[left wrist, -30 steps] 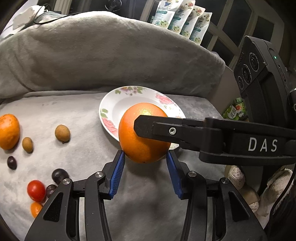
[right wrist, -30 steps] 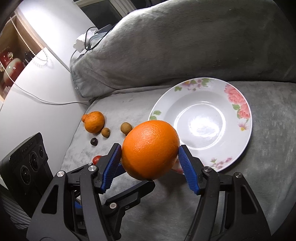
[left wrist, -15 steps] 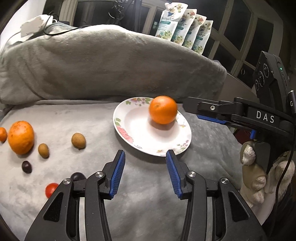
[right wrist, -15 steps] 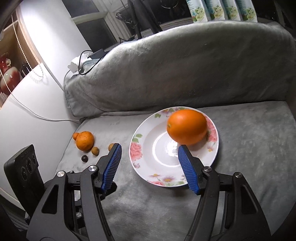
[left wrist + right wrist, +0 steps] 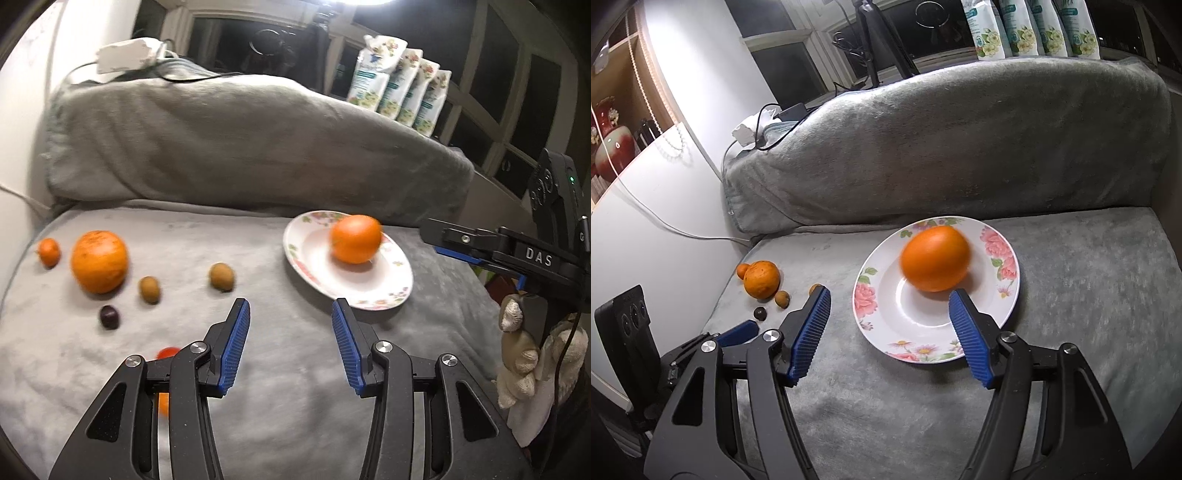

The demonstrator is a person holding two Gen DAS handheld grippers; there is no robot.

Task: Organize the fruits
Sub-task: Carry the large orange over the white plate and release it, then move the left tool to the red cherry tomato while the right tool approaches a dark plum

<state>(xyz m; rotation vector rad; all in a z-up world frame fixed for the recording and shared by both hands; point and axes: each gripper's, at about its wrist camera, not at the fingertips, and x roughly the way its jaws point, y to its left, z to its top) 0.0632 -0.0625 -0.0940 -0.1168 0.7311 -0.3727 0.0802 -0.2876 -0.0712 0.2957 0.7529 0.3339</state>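
The large orange (image 5: 935, 258) sits on the floral plate (image 5: 886, 354), toward its 1 o'clock rim. The right tool (image 5: 889, 320) is released, jaws widening, nothing between them. The left tool (image 5: 290, 339) is also unclenched and empty. Next, I judge, take the mandarin (image 5: 99, 261) at 10 o'clock, squarely across its middle.

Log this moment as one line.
large orange on floral plate | right gripper opening, empty | left gripper open, empty | other fruits on blanket
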